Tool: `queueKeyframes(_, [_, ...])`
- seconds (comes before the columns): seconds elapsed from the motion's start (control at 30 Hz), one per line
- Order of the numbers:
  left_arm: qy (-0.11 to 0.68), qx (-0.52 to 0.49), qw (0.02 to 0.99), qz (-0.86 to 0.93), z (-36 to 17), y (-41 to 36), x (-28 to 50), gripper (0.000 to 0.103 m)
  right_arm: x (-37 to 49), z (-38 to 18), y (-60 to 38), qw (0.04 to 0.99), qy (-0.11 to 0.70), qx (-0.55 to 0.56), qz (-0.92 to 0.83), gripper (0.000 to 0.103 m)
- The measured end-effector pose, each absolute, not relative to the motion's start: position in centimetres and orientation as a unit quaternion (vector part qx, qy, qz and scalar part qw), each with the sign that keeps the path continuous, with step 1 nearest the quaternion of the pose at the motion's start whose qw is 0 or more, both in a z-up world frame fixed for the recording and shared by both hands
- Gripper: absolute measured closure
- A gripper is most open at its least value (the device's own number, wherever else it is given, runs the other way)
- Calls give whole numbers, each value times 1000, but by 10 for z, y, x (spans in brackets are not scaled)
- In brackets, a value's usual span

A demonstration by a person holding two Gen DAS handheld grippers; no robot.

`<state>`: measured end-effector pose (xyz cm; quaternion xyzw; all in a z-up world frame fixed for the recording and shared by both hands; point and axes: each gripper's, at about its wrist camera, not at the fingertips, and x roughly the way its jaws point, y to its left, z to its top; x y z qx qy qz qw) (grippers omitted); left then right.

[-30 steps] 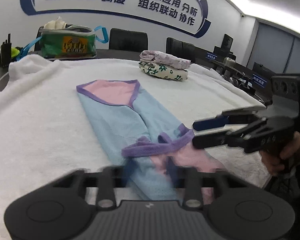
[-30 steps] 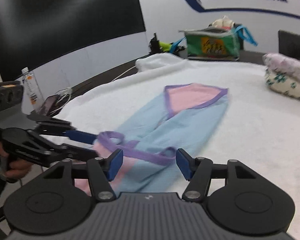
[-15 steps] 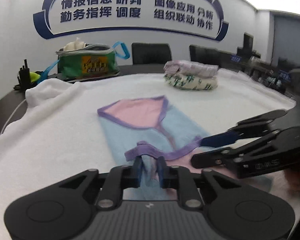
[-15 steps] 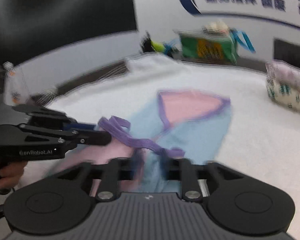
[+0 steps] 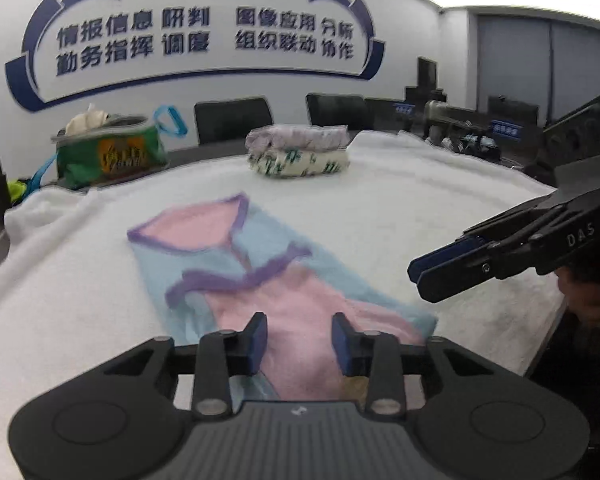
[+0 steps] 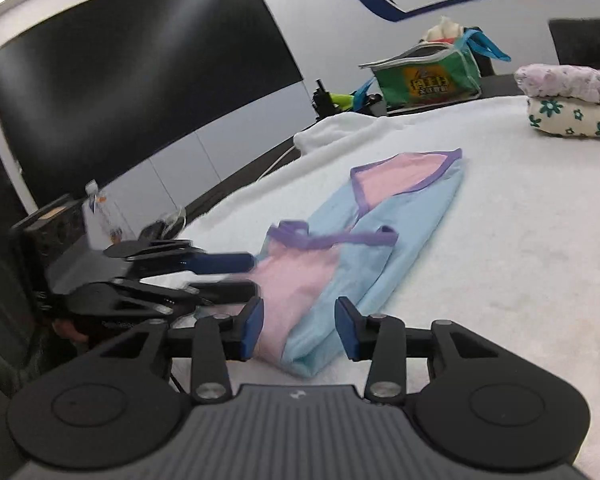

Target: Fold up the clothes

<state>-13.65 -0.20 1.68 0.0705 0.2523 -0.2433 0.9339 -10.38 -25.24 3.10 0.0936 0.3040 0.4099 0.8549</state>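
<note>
The blue and pink garment [image 5: 236,264] is lying on the white towel-covered table [image 5: 400,208], stretched from the near edge toward the far middle. Its pink inner side with purple trim is showing at the far end and again across the near half, where a purple-edged band [image 5: 236,278] is crossing the cloth. It is looking narrowed lengthwise, with a doubled edge near the right wrist camera [image 6: 312,360], so a first fold seems to be in place. A crosswise fold to make it compact appears to be left.

The left gripper [image 5: 299,340] is hovering over the near pink part with its jaws opening; the cloth is lying under and between the blue pads [image 5: 260,332], but they are not pressing it. The right gripper [image 6: 298,330] is sitting over the near corner of the garment with its blue fingers [image 6: 252,328] apart and clear of the fabric. From the left wrist view, the right gripper [image 5: 440,276] is appearing on the right side, seen edge-on, with nothing visible between its tips. A hand [image 5: 592,300] is holding it at the table edge.

At the far side of the table, two folded pieces are stacked: a lilac one over a floral one [image 5: 298,156]. These are looking finished. A green bag [image 5: 108,156] with blue handles is standing far left, with something pale poking from the top, perhaps more laundry, though it cannot be told. So the job is partway along: two items done, one in hand.
</note>
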Motion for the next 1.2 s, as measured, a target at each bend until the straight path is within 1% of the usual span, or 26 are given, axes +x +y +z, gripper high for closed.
queueKeyframes(0.13, [259,57,934,-239,6,-1,-133,72,-99,18,-242,851,331,86,398,63])
queueKeyframes(0.17, [257,60,935,-238,5,-2,-133,72,-98,14,-238,848,340,73,400,66])
queueKeyframes(0.2, [256,66,935,-238,5,-3,-134,72,-98,10,-234,845,348,60,401,91])
queueKeyframes(0.23, [254,71,935,-239,5,-3,-134,72,-99,9,-232,846,353,46,397,102])
queueKeyframes(0.3, [247,77,936,-239,8,1,-138,71,-102,12,-238,853,350,42,384,102])
queueKeyframes(0.33, [238,77,937,-242,11,7,-143,70,-103,15,-242,858,347,43,377,102])
queueKeyframes(0.37, [227,76,938,-250,14,15,-150,63,-106,20,-250,868,331,41,369,99])
queueKeyframes(0.4, [214,75,938,-261,18,24,-158,59,-111,23,-255,873,316,40,369,98])
queueKeyframes(0.43, [200,80,935,-280,20,34,-167,54,-115,25,-258,872,306,34,380,95])
queueKeyframes(0.47, [191,94,929,-301,21,42,-176,52,-119,27,-259,870,298,24,392,85])
queueKeyframes(0.5, [189,111,924,-313,21,48,-181,52,-122,27,-255,869,292,6,400,78])
queueKeyframes(0.53, [195,124,920,-315,19,51,-184,52,-125,27,-251,867,286,-13,408,64])
queueKeyframes(0.57, [207,130,918,-313,17,53,-184,52,-128,26,-247,865,279,-31,417,56])
queueKeyframes(0.6, [220,133,916,-308,13,55,-182,52,-129,24,-241,860,273,-51,428,55])
queueKeyframes(0.63, [233,134,914,-303,9,56,-179,55,-131,21,-235,854,267,-72,440,56])
queueKeyframes(0.67, [242,135,912,-303,6,55,-176,65,-132,19,-230,848,261,-92,451,57])
queueKeyframes(0.7, [248,135,908,-308,4,55,-173,73,-131,16,-226,844,262,-101,457,60])
queueKeyframes(0.73, [253,136,904,-317,2,54,-170,91,-129,12,-224,841,262,-107,461,70])
queueKeyframes(0.77, [254,136,901,-324,1,53,-167,98,-128,12,-224,840,261,-110,463,85])
queueKeyframes(0.8, [248,137,901,-329,3,52,-165,98,-128,12,-223,839,260,-114,465,92])
queueKeyframes(0.83, [242,137,901,-333,5,52,-164,101,-127,12,-223,838,259,-117,466,100])
queueKeyframes(1.0, [211,137,905,-343,17,59,-167,103,-139,31,-226,836,228,-168,471,100])
queueKeyframes(1.07, [211,141,905,-342,18,64,-168,103,-143,38,-229,834,221,-187,469,101])
queueKeyframes(1.2, [221,128,907,-334,14,71,-171,103,-142,43,-237,839,226,-189,457,101])
